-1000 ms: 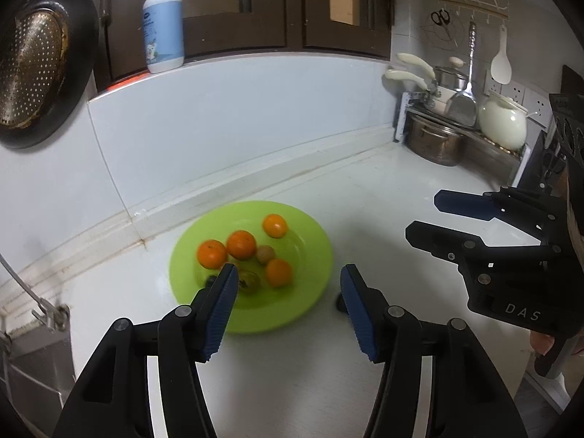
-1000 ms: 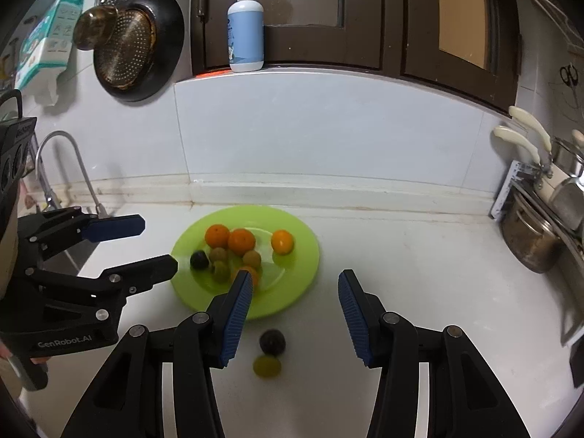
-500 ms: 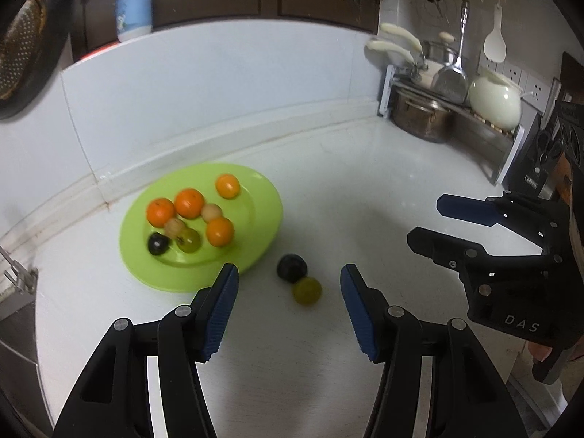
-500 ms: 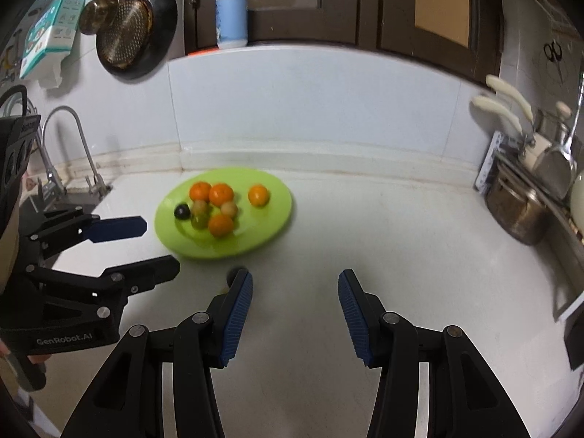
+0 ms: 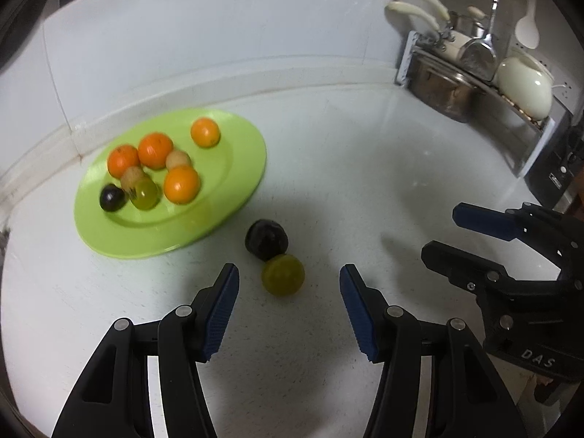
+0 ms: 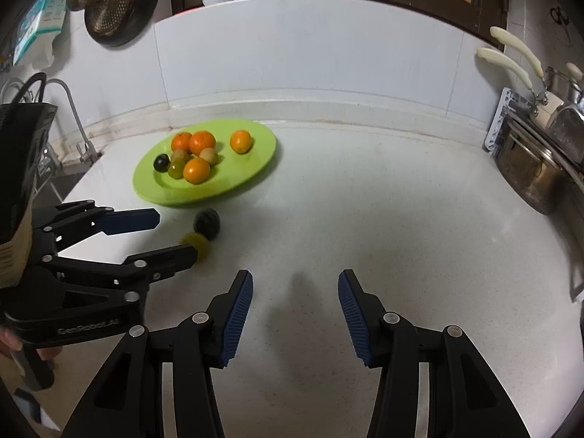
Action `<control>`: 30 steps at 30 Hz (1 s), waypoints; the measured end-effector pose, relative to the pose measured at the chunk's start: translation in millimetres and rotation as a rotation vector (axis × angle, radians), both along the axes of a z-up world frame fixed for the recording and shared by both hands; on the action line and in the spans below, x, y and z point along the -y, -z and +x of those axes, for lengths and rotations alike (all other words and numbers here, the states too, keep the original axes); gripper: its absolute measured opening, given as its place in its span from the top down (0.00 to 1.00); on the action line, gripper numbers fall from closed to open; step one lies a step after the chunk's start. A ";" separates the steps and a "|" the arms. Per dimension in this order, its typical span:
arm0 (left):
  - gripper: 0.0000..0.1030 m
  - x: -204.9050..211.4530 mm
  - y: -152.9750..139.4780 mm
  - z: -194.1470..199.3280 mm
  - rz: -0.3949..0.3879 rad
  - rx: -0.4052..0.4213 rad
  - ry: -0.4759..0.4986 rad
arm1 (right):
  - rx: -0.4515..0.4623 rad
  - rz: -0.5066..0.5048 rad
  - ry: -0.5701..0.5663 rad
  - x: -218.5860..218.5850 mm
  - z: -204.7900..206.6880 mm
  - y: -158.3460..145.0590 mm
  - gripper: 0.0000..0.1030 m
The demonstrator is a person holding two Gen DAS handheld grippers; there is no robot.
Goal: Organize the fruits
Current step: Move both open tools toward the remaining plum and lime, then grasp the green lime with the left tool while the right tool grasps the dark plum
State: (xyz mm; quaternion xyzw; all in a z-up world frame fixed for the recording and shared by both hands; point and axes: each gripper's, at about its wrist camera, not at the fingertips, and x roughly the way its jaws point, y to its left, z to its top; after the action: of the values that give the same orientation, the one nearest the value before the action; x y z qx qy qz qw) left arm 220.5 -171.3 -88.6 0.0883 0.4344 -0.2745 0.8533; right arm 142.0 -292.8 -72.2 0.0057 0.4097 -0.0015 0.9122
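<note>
A lime green plate on the white counter holds several oranges, two tan fruits, a green fruit and a dark one. A dark plum and a green fruit lie touching on the counter beside the plate. My left gripper is open and empty, its fingers just short of the green fruit; it also shows in the right wrist view. My right gripper is open and empty over bare counter, to the right of the loose fruit, and shows in the left wrist view.
A rack with a steel pot, ladles and a cream kettle stands at the right. A tap and sink are at the left. A pan hangs on the wall above.
The left gripper has swung right from over the plate and come down toward the two loose fruits. The right gripper has pulled back and to the right, away from them.
</note>
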 end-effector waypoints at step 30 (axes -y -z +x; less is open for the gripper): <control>0.73 -39.4 -1.3 8.4 0.042 0.003 -0.120 | -0.050 0.120 -0.105 -20.9 36.2 16.3 0.52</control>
State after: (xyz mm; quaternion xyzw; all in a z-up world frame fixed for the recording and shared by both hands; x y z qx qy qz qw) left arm 228.9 -131.9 -87.3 0.0804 0.4435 -0.2132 0.8668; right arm 178.2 -271.9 -88.5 0.0389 0.4314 0.0707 0.8985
